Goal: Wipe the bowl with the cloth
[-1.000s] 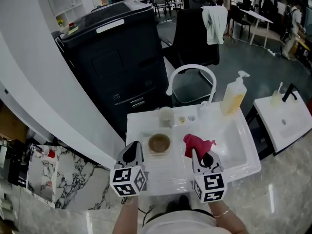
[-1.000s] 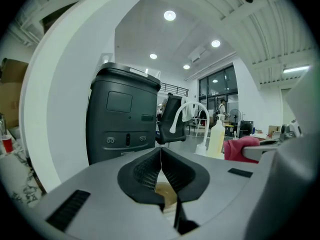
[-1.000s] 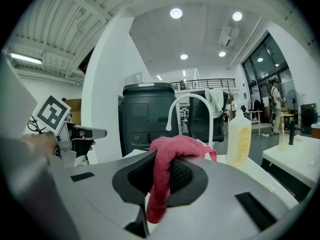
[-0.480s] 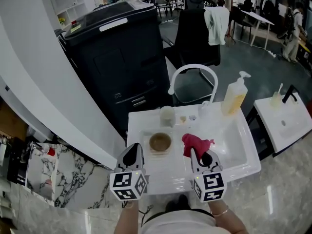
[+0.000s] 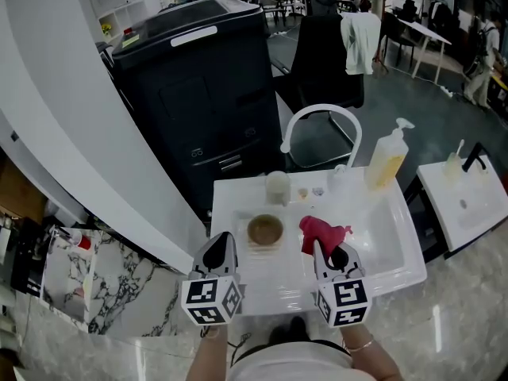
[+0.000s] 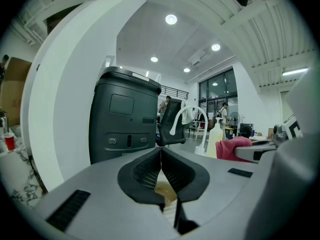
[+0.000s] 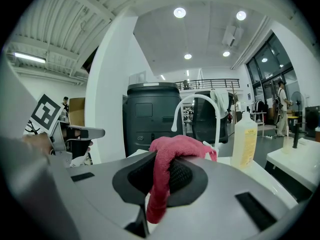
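Observation:
A small brown bowl (image 5: 264, 230) sits on the white sink counter (image 5: 270, 280), ahead of my left gripper (image 5: 220, 246). That gripper hangs just short of the bowl with its jaws shut and nothing between them; in the left gripper view a bit of the bowl (image 6: 165, 190) shows below the closed pads. My right gripper (image 5: 327, 252) is shut on a red cloth (image 5: 321, 233), which bunches over its tips to the right of the bowl. In the right gripper view the red cloth (image 7: 167, 171) drapes out of the jaws and hangs down.
A white arched faucet (image 5: 321, 125) stands behind the sink basin (image 5: 381, 232). A soap pump bottle (image 5: 386, 159) is at the back right and a pale cup (image 5: 278, 186) behind the bowl. A large black bin (image 5: 198, 94) stands beyond. A second small sink (image 5: 464, 205) is at the right.
Both grippers keep their places by the bowl; only the head view has shifted slightly. The cloth stays in the right gripper.

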`<act>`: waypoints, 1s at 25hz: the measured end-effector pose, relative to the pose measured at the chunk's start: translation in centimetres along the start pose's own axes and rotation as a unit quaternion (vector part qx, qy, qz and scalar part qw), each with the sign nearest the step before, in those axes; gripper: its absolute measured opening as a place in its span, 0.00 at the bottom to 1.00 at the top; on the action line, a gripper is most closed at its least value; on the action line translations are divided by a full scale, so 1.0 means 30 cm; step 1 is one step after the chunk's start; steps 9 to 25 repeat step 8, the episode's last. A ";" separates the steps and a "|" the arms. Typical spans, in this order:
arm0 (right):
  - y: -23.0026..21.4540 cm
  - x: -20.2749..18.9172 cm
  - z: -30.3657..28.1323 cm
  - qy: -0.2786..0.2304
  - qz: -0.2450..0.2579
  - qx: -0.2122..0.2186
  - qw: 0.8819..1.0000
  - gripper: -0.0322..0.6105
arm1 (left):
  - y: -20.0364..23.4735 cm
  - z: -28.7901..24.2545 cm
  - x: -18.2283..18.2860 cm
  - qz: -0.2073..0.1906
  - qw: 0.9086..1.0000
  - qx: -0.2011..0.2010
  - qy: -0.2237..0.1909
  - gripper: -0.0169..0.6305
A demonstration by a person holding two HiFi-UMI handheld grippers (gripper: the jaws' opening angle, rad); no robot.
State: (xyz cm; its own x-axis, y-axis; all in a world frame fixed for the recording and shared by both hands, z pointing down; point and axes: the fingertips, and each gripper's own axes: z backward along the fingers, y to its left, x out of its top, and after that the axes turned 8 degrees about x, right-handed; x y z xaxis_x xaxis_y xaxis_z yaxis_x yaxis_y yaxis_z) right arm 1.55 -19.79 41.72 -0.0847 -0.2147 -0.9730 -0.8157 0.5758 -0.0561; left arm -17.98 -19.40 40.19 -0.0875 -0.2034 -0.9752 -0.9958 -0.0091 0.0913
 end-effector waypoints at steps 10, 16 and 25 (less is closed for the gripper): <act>0.020 -0.013 -0.008 0.000 -0.002 0.001 1.000 0.10 | 0.012 0.007 -0.018 -0.002 1.000 -0.004 0.004 0.06; 0.020 -0.013 -0.008 0.000 -0.002 0.001 1.000 0.10 | 0.012 0.007 -0.018 -0.002 1.000 -0.004 0.004 0.06; 0.020 -0.013 -0.008 0.000 -0.002 0.001 1.000 0.10 | 0.012 0.007 -0.018 -0.002 1.000 -0.004 0.004 0.06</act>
